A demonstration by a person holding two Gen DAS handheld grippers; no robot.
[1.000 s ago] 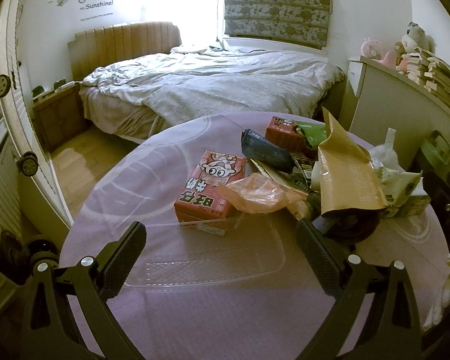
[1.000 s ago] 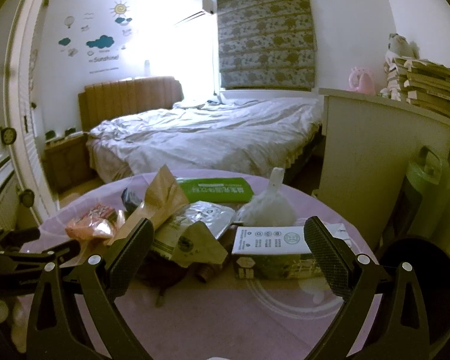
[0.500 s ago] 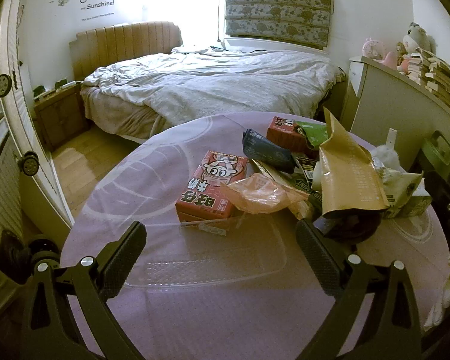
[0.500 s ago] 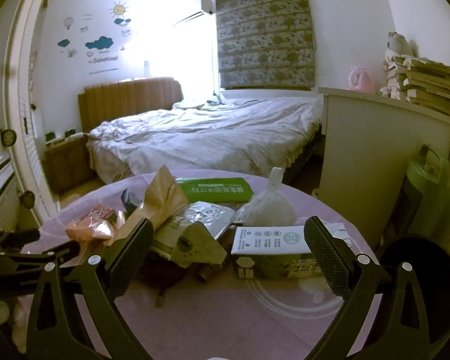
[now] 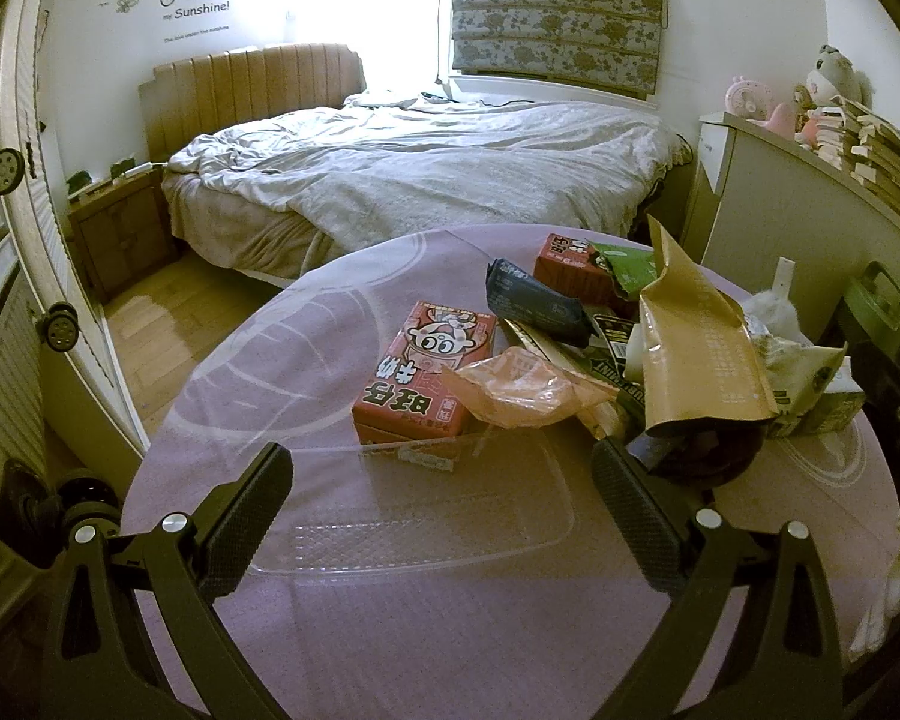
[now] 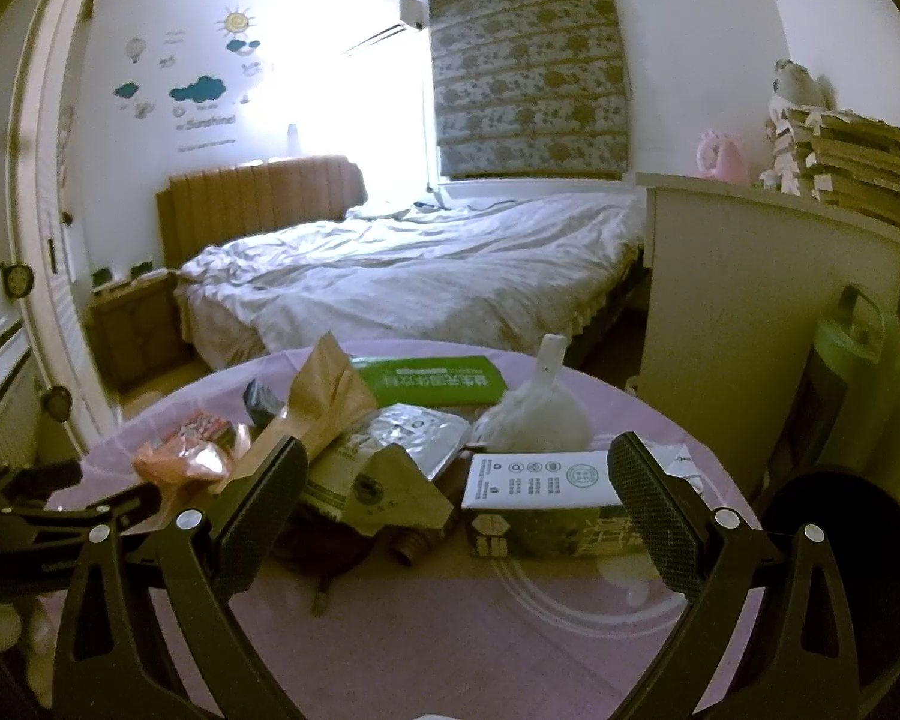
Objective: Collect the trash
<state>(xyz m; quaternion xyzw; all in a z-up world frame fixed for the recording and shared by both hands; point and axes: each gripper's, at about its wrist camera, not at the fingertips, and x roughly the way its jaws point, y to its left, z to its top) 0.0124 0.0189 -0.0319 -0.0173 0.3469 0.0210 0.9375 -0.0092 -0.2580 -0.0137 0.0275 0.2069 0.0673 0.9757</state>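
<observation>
A round bench (image 5: pixel 222 372) covered in a lilac cloth carries a heap of trash. The left tool (image 5: pixel 441 501) hovers low over its near edge with both jaws spread wide and nothing between them; a clear plastic tray (image 5: pixel 414 516) lies flat on the cloth in the gap between the jaws. Just beyond the tray stands a red milk carton (image 5: pixel 426 372) printed with a cartoon face, and a crumpled orange wrapper (image 5: pixel 513 390) leans against its right side. Further right, a tan paper pouch (image 5: pixel 696 348) stands tilted over a dark rounded object (too shadowed to name with any confidence). A dark blue packet (image 5: pixel 534 303) and a second red carton (image 5: pixel 570 264) lie behind.

The right tool (image 6: pixel 456 501) is likewise wide open and empty, hanging above the bench. Ahead of it lies a white-topped box (image 6: pixel 540 492), close to the right jaw. Behind the box sits a knotted white bag (image 6: pixel 537 414), and a flat green packet (image 6: pixel 429 381) lies at the far edge. A silver foil pouch (image 6: pixel 417 429) rests among the paper pieces to the left. A bed (image 6: pixel 426 276) fills the room beyond.
</observation>
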